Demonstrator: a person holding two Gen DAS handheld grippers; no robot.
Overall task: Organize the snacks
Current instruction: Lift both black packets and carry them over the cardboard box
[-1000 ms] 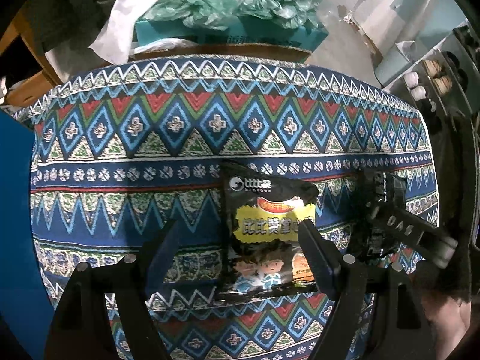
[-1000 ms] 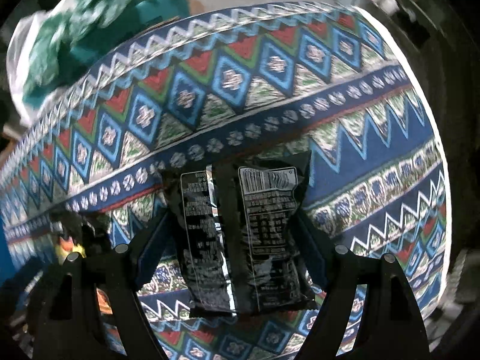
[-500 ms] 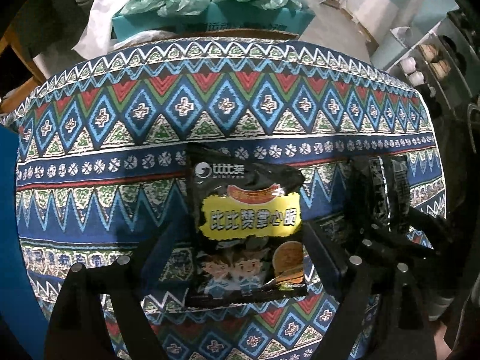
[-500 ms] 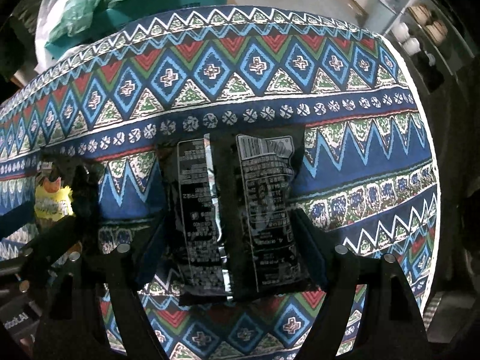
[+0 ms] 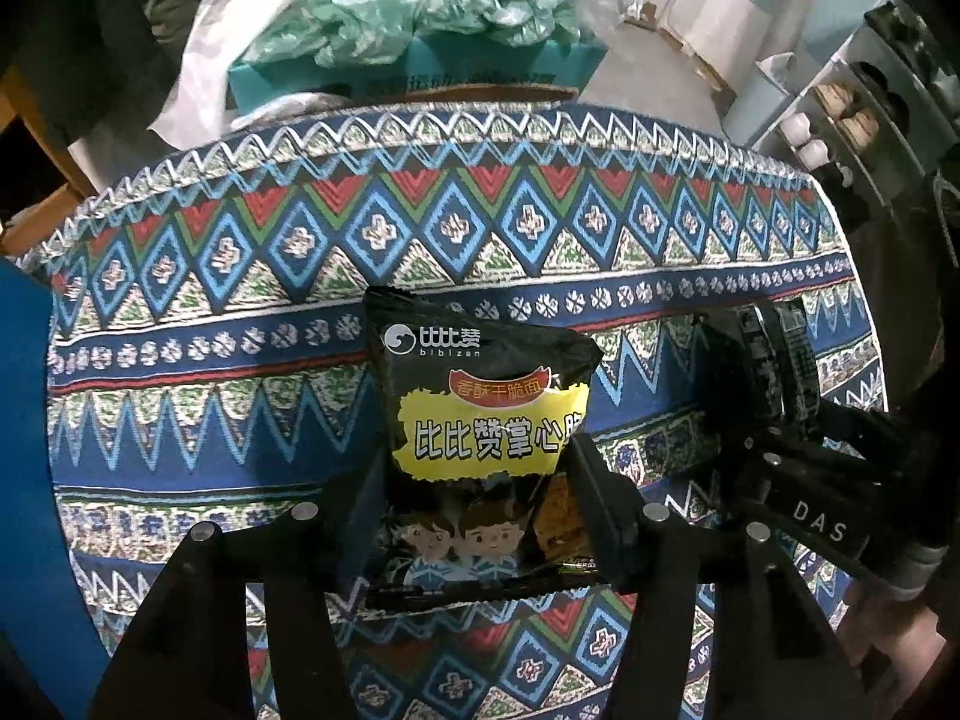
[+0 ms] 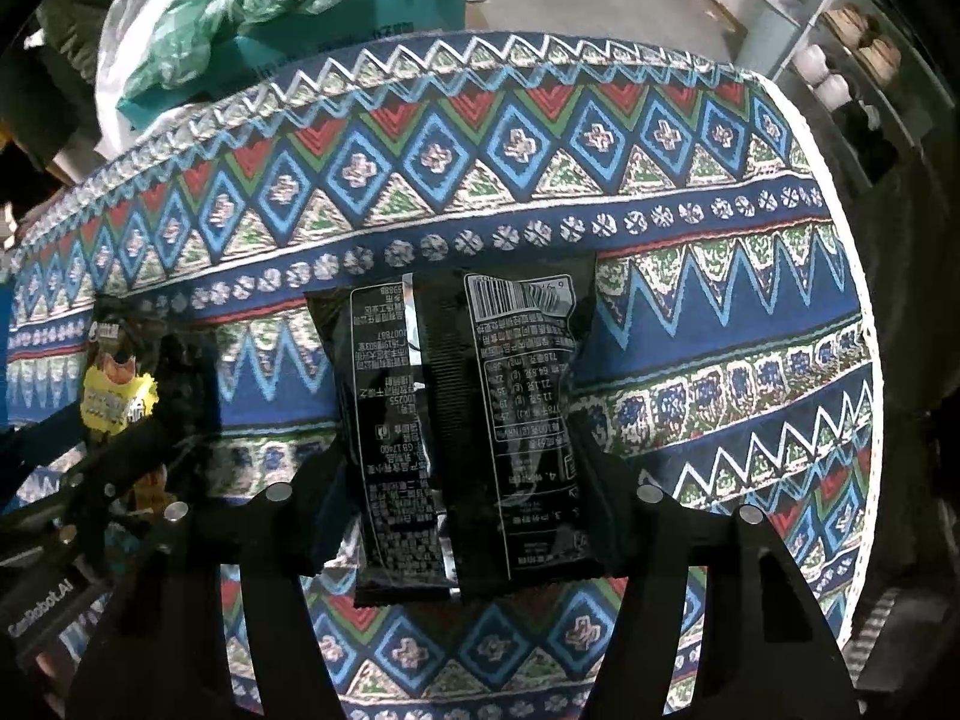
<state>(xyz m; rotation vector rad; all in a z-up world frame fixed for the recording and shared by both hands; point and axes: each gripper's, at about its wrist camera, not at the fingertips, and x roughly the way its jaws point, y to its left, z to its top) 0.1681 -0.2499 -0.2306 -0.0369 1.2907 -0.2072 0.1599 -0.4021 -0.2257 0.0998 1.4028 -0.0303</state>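
Note:
My left gripper (image 5: 474, 468) is shut on a black snack packet with a yellow label (image 5: 480, 420), face up, over the patterned tablecloth (image 5: 240, 300). My right gripper (image 6: 456, 468) is shut on a second black snack packet (image 6: 462, 408), showing its printed back with a barcode. Each packet also shows in the other view: the back-side packet at the right of the left wrist view (image 5: 762, 372), the yellow-label packet at the left of the right wrist view (image 6: 117, 384). The two grippers are side by side.
A teal box (image 5: 414, 72) with green and white plastic bags (image 5: 408, 6) stands beyond the table's far edge. A shelf unit (image 5: 840, 120) with small items is at the far right. A blue surface (image 5: 24, 450) borders the table's left.
Both grippers have closed on their packets. Both views have come nearer to the packets, which now look larger.

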